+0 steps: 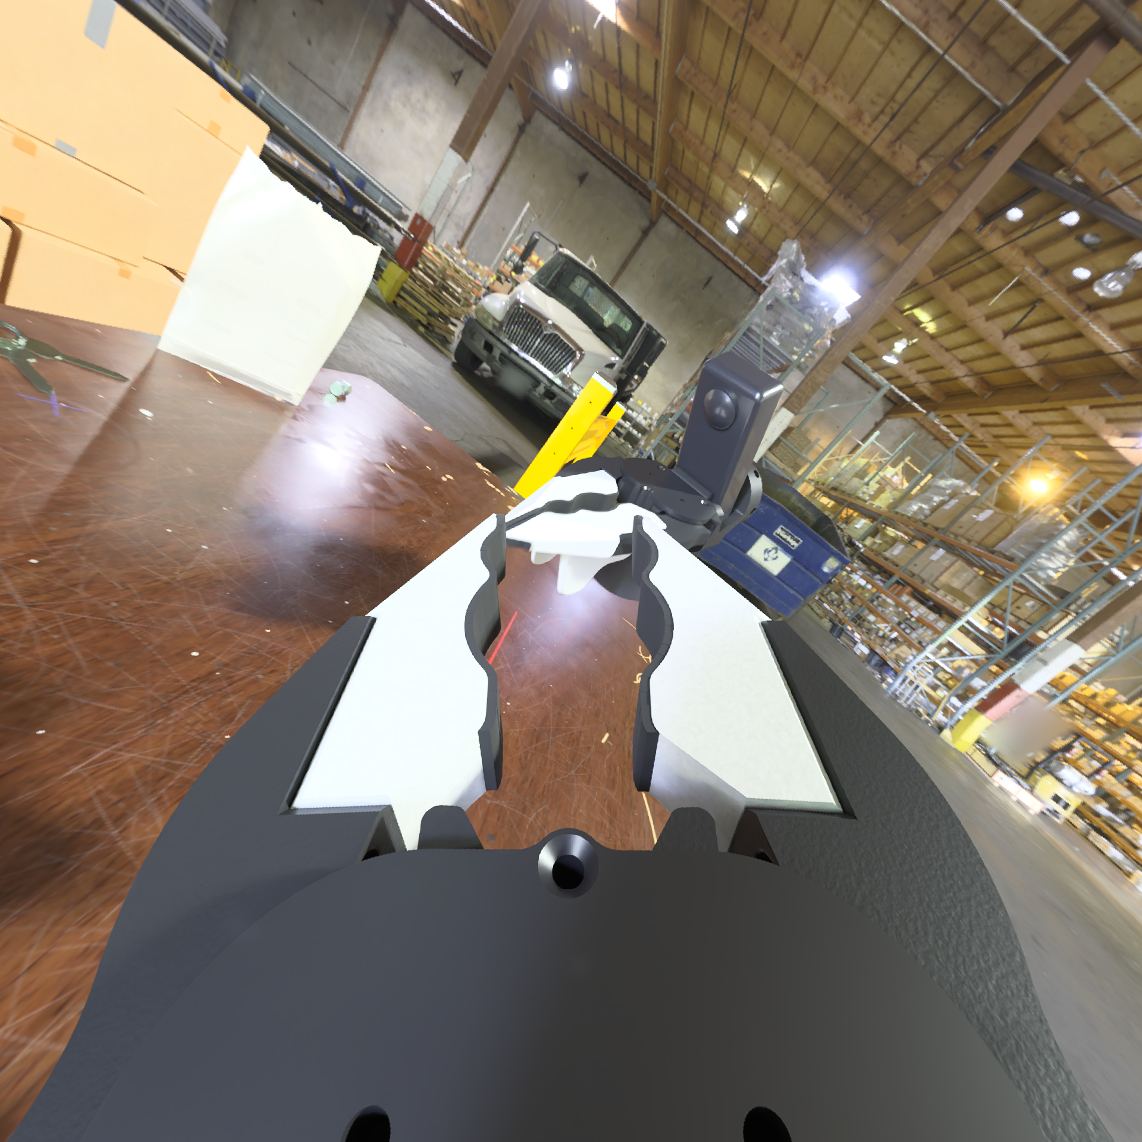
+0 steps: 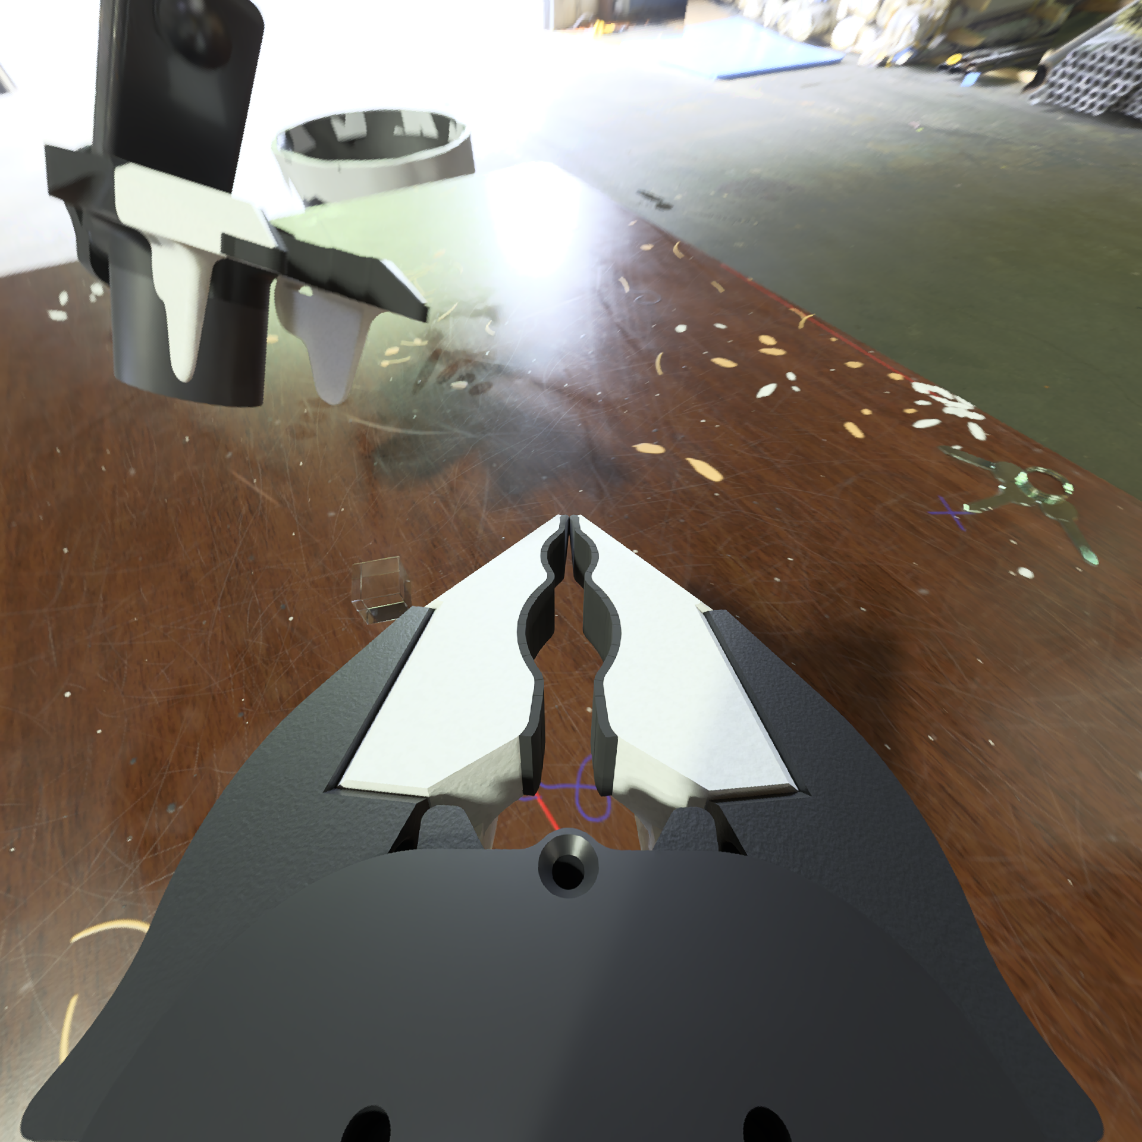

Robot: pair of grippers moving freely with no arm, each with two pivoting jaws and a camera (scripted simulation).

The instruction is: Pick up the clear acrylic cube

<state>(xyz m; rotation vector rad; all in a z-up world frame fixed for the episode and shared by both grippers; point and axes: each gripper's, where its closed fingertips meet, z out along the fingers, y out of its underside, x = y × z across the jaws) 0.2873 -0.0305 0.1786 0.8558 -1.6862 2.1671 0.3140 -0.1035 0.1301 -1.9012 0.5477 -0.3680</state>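
The clear acrylic cube [image 2: 380, 587] sits on the scratched brown table [image 2: 185, 680], just left of my right gripper's left finger and apart from it. My right gripper [image 2: 567, 520] is shut and empty, low over the table. My left gripper [image 1: 568, 524] is open and empty. In the right wrist view it [image 2: 259, 383] hovers above the table, beyond the cube, with its fingers pointing down. The left wrist view looks at the right gripper [image 1: 568, 581] straight ahead between its fingers. I cannot make out the cube in that view.
Cardboard boxes [image 1: 93, 185] and a white box [image 1: 266, 278] stand at the table's far side. Green scissors [image 2: 1026, 494] lie to the right; they also show in the left wrist view [image 1: 37, 364]. A grey round container [image 2: 371, 160] stands beyond. The table edge [image 2: 865, 346] runs on the right.
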